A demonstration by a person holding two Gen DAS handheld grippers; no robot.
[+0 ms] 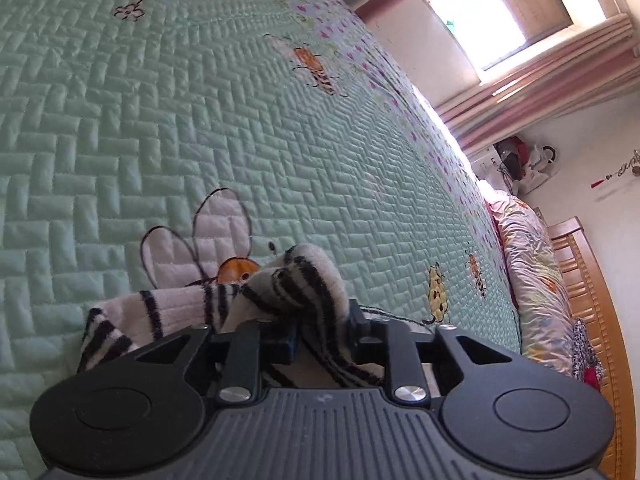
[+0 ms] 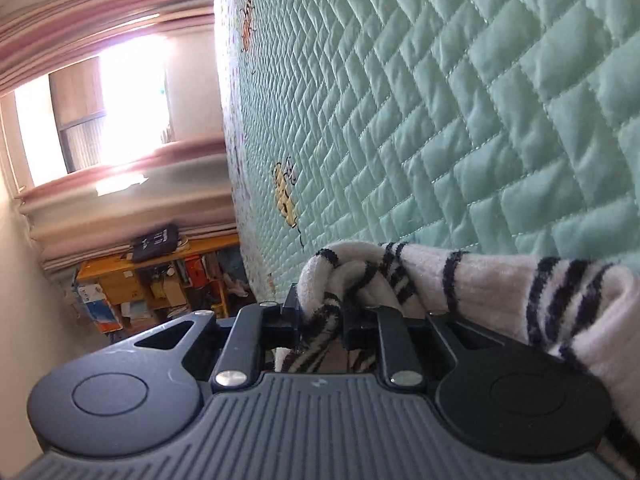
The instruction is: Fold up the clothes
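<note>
A white knit garment with black stripes (image 1: 176, 312) is bunched at the bottom of the left wrist view. My left gripper (image 1: 320, 332) is shut on a fold of it, just above the green quilt (image 1: 200, 120). In the right wrist view the same striped garment (image 2: 480, 280) drapes to the right over the gripper body. My right gripper (image 2: 324, 316) is shut on a bunched edge of it, close to the quilt (image 2: 480, 100). The fingertips of both grippers are hidden by cloth.
The quilted green bedspread with bee and flower pictures covers the bed. A rolled floral duvet (image 1: 536, 280) and a wooden headboard (image 1: 592, 300) lie at the bed's end. Pink curtains (image 1: 540, 92) and a bright window are beyond. A cluttered wooden shelf (image 2: 160, 280) stands beside the bed.
</note>
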